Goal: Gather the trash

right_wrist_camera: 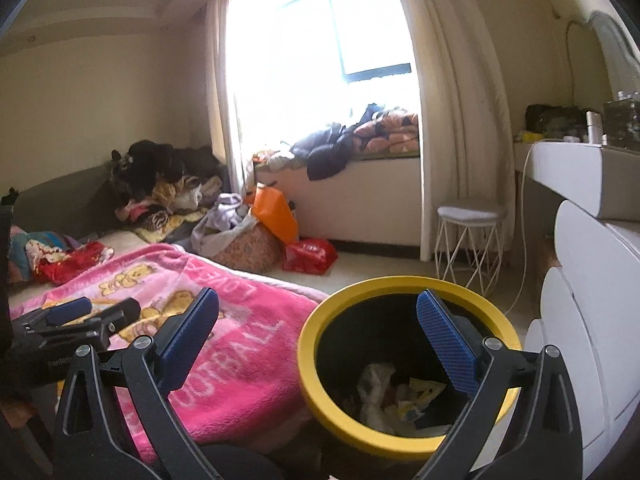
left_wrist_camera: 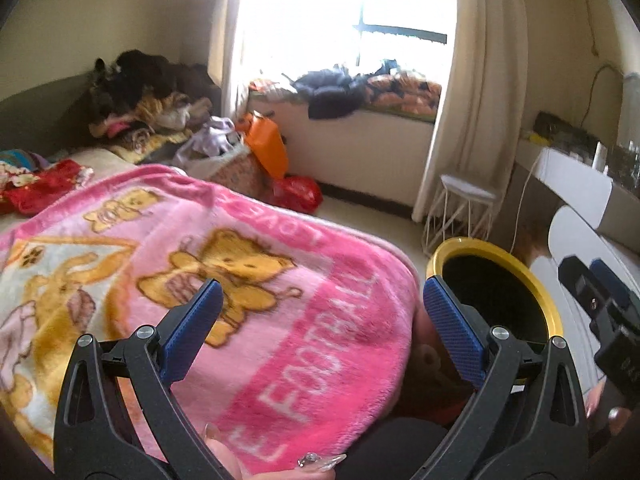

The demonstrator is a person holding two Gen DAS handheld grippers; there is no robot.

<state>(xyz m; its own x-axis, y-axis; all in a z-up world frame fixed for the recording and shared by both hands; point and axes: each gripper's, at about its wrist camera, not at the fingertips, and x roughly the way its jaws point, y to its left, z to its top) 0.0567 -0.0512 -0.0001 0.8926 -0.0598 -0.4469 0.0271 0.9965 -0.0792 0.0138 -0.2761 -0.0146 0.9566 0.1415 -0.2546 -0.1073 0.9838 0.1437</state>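
Yellow-rimmed bin [right_wrist_camera: 404, 364] beside pink blanket [right_wrist_camera: 240, 344]

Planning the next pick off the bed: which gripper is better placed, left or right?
Left. The left gripper is open above the pink teddy-bear fleece blanket on the bed, while the right gripper hangs open over the yellow-rimmed black trash bin, which already holds crumpled wrappers.

Blown-out window [right_wrist_camera: 304, 60] backlights the room; left view motion-blurred.
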